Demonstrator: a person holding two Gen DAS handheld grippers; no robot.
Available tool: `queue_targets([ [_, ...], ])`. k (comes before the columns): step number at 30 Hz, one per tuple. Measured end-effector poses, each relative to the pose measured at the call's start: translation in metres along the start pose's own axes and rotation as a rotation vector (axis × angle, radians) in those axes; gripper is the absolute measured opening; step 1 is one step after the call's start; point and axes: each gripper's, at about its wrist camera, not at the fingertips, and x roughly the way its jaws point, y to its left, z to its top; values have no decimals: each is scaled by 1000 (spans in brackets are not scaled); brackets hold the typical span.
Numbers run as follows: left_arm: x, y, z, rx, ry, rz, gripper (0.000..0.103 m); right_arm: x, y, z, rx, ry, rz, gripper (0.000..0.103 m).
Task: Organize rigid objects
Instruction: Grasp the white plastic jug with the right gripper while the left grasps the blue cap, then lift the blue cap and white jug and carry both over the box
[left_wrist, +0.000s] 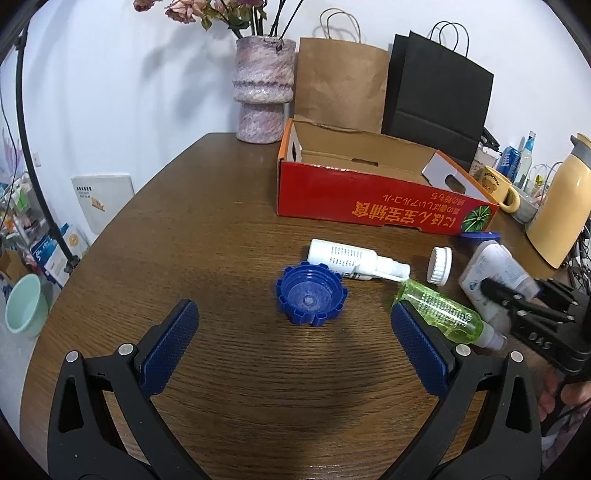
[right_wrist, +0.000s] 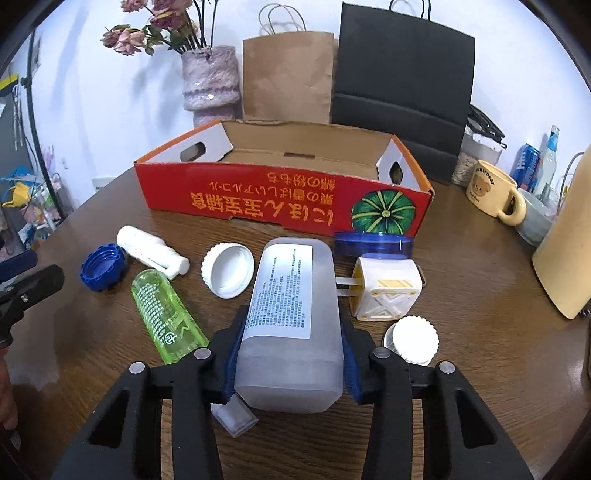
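Observation:
My right gripper (right_wrist: 291, 350) is shut on a frosted white bottle (right_wrist: 291, 314) with a printed label, lying along its fingers just above the table; it also shows in the left wrist view (left_wrist: 491, 273). My left gripper (left_wrist: 295, 343) is open and empty, low over the table, with a blue ridged cap (left_wrist: 312, 293) just ahead of it. A white spray bottle (left_wrist: 351, 258), a green bottle (left_wrist: 439, 312) and a white cap (left_wrist: 439, 265) lie beside it. The open red cardboard box (right_wrist: 280, 199) stands behind, with nothing visible inside it.
A white cube (right_wrist: 384, 291), a blue-lidded round tub (right_wrist: 373, 243) and a white ribbed lid (right_wrist: 413, 339) lie right of the held bottle. A bear mug (right_wrist: 491, 195), yellow jug (left_wrist: 557, 206), vase (left_wrist: 264, 92) and paper bags (left_wrist: 340, 81) ring the back.

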Motion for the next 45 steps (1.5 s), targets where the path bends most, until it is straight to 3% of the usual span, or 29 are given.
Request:
queue_targets([
  [13, 33, -2, 1, 32, 102, 80, 103, -34, 7, -3, -11, -169, -38, 47],
  [21, 48, -10, 7, 61, 117, 93, 102, -36, 7, -2, -11, -173, -41, 47],
  [27, 54, -15, 8, 64, 135, 63, 78, -35, 7, -2, -7, -171, -45, 47],
  [30, 56, -16, 7, 61, 149, 33, 51, -34, 6, -2, -4, -170, -50, 47],
  [45, 34, -21, 9, 63, 59, -19, 51, -39, 5, -1, 11, -196, -70, 47],
])
